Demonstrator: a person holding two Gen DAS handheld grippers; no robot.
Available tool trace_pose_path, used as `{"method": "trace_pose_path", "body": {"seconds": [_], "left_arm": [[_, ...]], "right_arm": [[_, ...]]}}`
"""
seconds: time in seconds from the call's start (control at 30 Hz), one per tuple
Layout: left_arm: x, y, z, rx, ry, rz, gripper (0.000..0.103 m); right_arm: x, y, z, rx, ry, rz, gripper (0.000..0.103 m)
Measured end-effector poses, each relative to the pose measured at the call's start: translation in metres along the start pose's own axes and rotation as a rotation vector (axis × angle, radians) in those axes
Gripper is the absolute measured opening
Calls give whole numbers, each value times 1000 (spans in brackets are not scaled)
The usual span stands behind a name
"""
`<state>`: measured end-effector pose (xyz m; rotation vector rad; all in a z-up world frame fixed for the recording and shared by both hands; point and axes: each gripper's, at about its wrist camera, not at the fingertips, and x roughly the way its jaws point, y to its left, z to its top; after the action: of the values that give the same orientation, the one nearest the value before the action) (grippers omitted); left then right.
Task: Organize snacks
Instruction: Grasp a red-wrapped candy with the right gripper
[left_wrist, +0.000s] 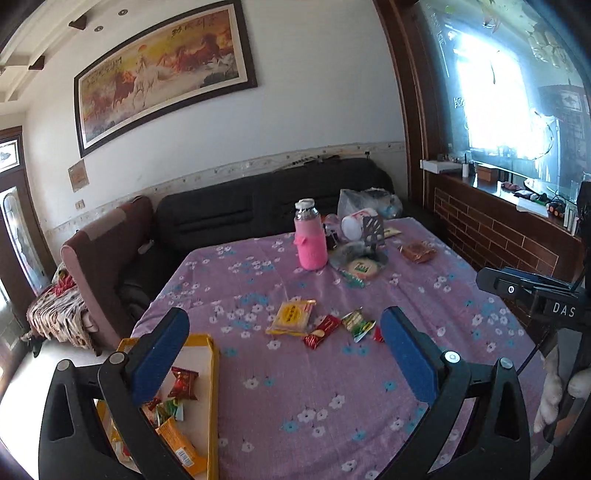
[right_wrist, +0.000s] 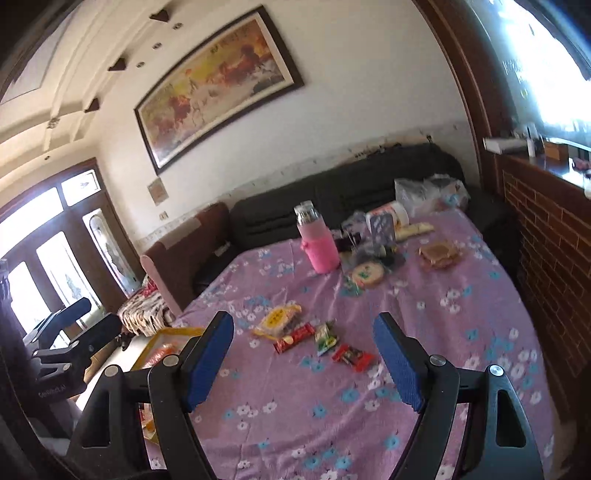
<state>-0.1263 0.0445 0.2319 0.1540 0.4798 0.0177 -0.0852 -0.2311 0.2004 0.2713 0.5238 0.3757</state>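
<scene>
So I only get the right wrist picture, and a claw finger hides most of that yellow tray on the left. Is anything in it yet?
Observer: Yes. The left wrist view shows a dark red packet lying in the yellow tray.
Visitor: Just that one?
Observer: No. An orange packet with a barcode lies in the same tray, nearer the camera.
Visitor: And is the left claw carrying something?
Observer: No. The left claw is open, with nothing between its fingers.
</scene>
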Motion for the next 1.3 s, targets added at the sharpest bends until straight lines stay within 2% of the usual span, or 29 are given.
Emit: {"method": "trace_pose_path", "body": {"seconds": [0.13, 0.3, 0.57, 0.9, 1.1, 1.2, 1.3], "left_arm": [[16, 13, -17, -2, 56, 25, 103], [42, 28, -29, -36, 112, 29, 103], [72, 36, -45, -73, 174, 12, 103], [91, 36, -53, -91, 221, -20, 103], [117, 31, -70, -141, 300, -125, 103], [140, 21, -90, -162, 379, -196, 103], [165, 8, -112, -188, 464, -260, 103]], "right_arm": [[35, 2, -14, 24, 87, -18, 81], [66, 12, -18, 2, 141, -35, 81], [102, 20, -19, -16, 187, -46, 81], [118, 7, -27, 11, 221, -66, 81], [131, -8, -26, 6, 224, -87, 81], [147, -27, -24, -9, 212, -120, 81], [176, -48, -26, -1, 258, -120, 81]]}}
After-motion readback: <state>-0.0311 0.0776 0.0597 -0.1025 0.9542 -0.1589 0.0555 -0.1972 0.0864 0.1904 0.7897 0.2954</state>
